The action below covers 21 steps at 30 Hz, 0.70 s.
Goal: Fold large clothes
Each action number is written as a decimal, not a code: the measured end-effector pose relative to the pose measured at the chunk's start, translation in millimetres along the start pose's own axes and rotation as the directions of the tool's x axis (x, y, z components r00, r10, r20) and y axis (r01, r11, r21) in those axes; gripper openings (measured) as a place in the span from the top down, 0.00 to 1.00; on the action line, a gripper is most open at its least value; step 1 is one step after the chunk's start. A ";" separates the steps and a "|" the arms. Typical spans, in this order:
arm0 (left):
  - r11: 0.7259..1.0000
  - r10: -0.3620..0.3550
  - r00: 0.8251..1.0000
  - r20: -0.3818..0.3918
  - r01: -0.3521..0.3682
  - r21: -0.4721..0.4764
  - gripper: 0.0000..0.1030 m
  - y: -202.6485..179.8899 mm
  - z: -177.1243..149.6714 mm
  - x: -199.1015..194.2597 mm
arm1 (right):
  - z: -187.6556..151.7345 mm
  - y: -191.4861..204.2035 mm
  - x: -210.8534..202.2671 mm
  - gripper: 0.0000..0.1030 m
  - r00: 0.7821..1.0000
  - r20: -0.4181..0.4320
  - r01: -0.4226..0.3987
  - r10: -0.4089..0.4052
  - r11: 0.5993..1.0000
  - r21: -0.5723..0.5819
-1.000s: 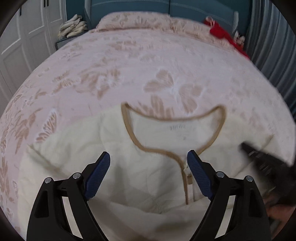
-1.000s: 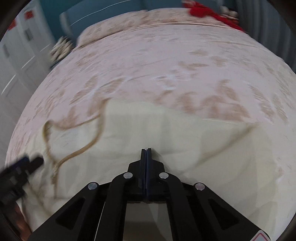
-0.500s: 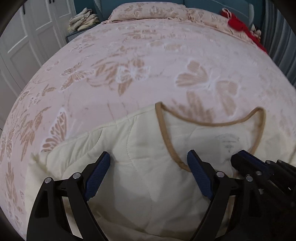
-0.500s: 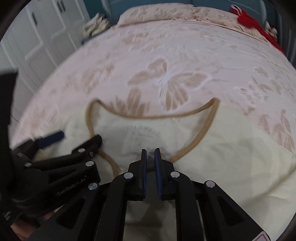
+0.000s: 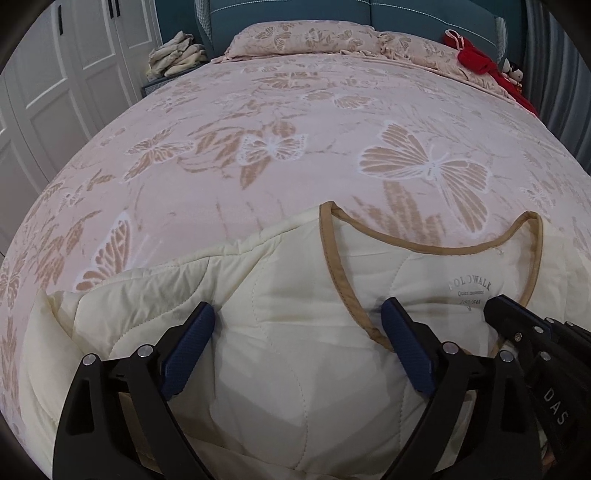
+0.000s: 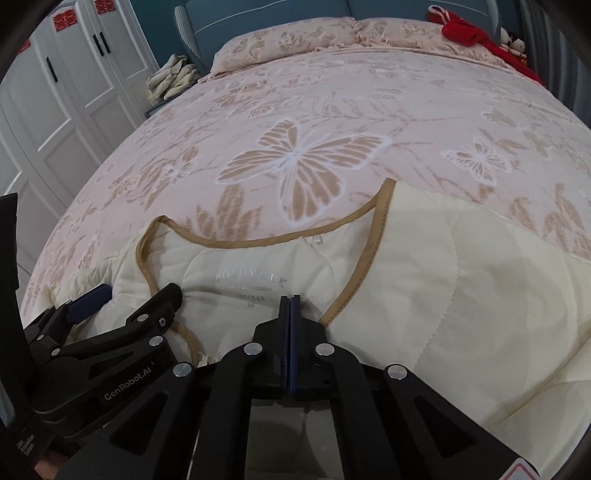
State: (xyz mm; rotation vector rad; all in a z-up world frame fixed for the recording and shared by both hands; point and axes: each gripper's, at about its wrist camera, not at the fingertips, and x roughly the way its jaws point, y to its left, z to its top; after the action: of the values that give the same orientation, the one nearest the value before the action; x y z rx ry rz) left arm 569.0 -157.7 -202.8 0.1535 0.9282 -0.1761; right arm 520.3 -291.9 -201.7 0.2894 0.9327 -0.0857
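Two grippers of mine are working over a cream quilted jacket (image 5: pixel 280 354) that is lying spread on the bed (image 5: pixel 295 155), its tan-edged neckline (image 5: pixel 424 243) facing the pillows and its printed label (image 6: pixel 251 282) showing inside the collar. I am holding my left gripper (image 5: pixel 299 325) with its blue pads (image 5: pixel 188 350) standing wide apart, and they have just been opening further; the jacket's shoulder panel is lying between them, but the pads are not pressing on it, and one tip is sitting just beside the tan trim of the neckline. I am keeping my right gripper (image 6: pixel 290 301) with its two fingers pressed flat together just below the label, near the tan trim. I cannot tell whether any fabric is caught between those tips. From the left wrist view, the right gripper (image 5: pixel 495 308) is reaching in from the right, close beside the label. At the head of the bed a pillow (image 5: pixel 303 37) is resting against a teal headboard (image 5: pixel 280 11), a red cloth (image 5: pixel 480 62) is lying at the far right corner, and a pile of folded pale clothes (image 5: pixel 173 59) is sitting beside white wardrobe doors (image 5: pixel 74 74).
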 end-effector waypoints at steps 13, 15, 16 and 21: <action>0.976 -0.135 0.990 0.028 0.138 -0.171 0.06 138.9 -120.4 -188.9 | -132.6 -69.7 -252.2 0.29 0.988 0.155 -0.005 -0.005 0.998 0.062; 0.972 -0.143 0.989 -0.028 0.135 -0.192 0.06 168.9 -173.9 -221.8 | -185.2 -98.5 -294.5 0.25 0.996 0.081 0.020 -0.028 0.995 0.100; 0.971 -0.143 0.988 -0.056 0.129 -0.203 0.06 179.0 -198.0 -234.3 | -207.3 -108.0 -307.6 0.25 0.998 0.041 0.045 -0.051 0.992 0.117; 0.898 -0.273 0.944 -0.186 0.180 -0.401 0.06 219.5 -311.2 -275.3 | -320.4 -154.6 -357.3 0.24 0.991 -0.128 0.086 -0.050 0.952 0.295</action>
State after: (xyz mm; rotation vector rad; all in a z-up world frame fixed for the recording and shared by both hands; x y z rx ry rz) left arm 212.1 143.8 -152.6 -0.3039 1.2035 -0.1940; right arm 27.5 -368.2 -126.8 0.5492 1.0491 -0.2781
